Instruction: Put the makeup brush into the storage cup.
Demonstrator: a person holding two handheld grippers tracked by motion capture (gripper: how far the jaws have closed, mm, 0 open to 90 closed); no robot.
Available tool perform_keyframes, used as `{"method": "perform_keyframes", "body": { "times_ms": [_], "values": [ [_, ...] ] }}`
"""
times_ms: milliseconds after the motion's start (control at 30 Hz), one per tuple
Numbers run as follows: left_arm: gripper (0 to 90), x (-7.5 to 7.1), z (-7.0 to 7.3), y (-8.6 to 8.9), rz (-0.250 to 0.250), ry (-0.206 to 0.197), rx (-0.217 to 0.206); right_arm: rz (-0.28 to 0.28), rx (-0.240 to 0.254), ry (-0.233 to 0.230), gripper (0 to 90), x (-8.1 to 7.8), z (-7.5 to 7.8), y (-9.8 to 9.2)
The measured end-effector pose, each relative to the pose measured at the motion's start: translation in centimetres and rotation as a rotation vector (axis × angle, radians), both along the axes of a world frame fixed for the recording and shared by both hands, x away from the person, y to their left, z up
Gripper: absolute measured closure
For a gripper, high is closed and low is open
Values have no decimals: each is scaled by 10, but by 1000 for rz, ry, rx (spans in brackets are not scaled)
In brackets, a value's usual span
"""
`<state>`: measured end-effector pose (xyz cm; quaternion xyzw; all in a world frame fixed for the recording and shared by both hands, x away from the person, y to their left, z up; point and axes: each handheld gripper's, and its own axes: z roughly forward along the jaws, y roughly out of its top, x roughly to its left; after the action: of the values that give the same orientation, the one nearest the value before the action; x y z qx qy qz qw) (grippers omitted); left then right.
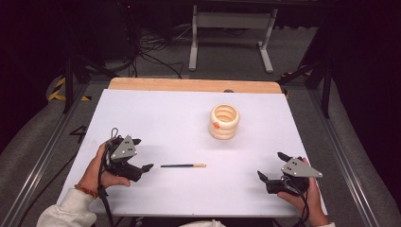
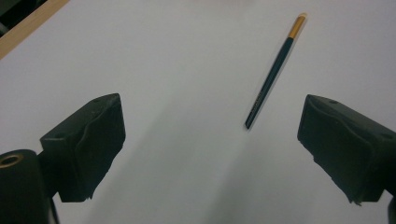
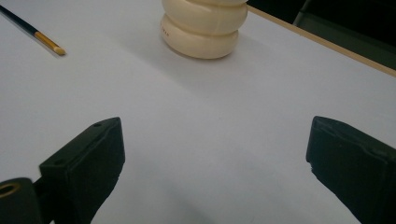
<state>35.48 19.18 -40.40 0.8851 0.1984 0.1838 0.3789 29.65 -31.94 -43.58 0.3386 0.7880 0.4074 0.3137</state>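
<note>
Atop the right gripper view, the cream holder (image 3: 204, 29) is cropped.

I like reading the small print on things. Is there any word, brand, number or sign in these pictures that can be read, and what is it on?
None can be read.
Pencil: a faint pale marking near its dark end, too small and blurred to read.
Cream ringed holder: tiny reddish marks on its lower ring in the right gripper view, too small to read; the orange spot on its side in the high view is not legible either.
</note>
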Motion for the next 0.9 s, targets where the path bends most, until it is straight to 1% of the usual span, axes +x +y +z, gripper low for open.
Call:
{"method": "perform_keyframes", "body": {
  "times_ms": [67,200,533,600,700,833,900],
  "values": [
    [86,0,0,-2,1,-3,-11,2,-2,0,52,0,0,0],
    [86,1,2,-8,-13,-6,-2,3,-3,5,52,0,0,1],
    [86,4,2,-23,-58,4,39,8,-4,6,54,0,0,1],
    [86,5,2,-25,-64,6,38,9,-3,7,53,0,0,1],
    [87,7,1,-29,-66,11,24,9,2,9,52,0,0,0],
    [87,9,0,-36,-89,12,36,10,1,6,51,0,0,0],
    [87,9,0,-39,-93,16,41,9,2,4,50,0,1,0]
  ]
}}
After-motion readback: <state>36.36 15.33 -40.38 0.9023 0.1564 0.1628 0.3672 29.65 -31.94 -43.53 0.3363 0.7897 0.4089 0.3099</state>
